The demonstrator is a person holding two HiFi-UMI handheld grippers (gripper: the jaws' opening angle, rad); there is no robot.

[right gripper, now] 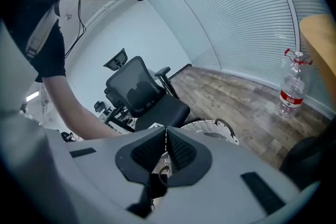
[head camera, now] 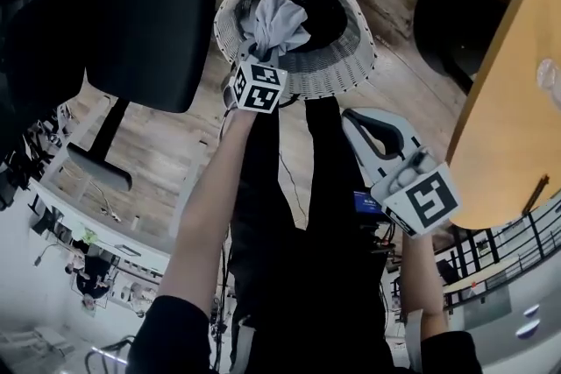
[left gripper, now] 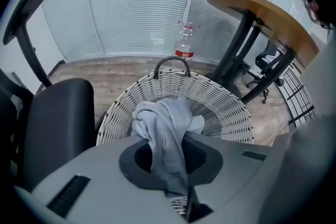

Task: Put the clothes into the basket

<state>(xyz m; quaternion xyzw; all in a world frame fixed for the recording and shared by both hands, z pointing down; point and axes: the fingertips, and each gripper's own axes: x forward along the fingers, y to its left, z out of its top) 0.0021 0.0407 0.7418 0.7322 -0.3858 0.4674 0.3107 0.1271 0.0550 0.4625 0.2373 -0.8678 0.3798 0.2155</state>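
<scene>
The person wears a black top with short sleeves (head camera: 172, 330) and black trousers (head camera: 302, 250). The left gripper (left gripper: 170, 157) and the right gripper (right gripper: 165, 148) are alike: a smooth pale grey shell with narrow black slots, and black jaws with ribbed faces set in a dark rounded recess. Each carries a white marker cube (head camera: 257, 87) printed with bold black square patterns.

Pale grey cloth garment (left gripper: 167, 128), plain, no print. White open-weave wicker basket (left gripper: 226, 110), dark inside. Black padded office chair (left gripper: 58, 123). Brown-grey wood-grain plank floor (left gripper: 110, 73). Clear plastic bottle (left gripper: 184, 44), red label. Tan round wooden tabletop (left gripper: 262, 16). Light grey left gripper (left gripper: 170, 157): black ribbed pads, black-and-white marker cube (head camera: 257, 88).
</scene>
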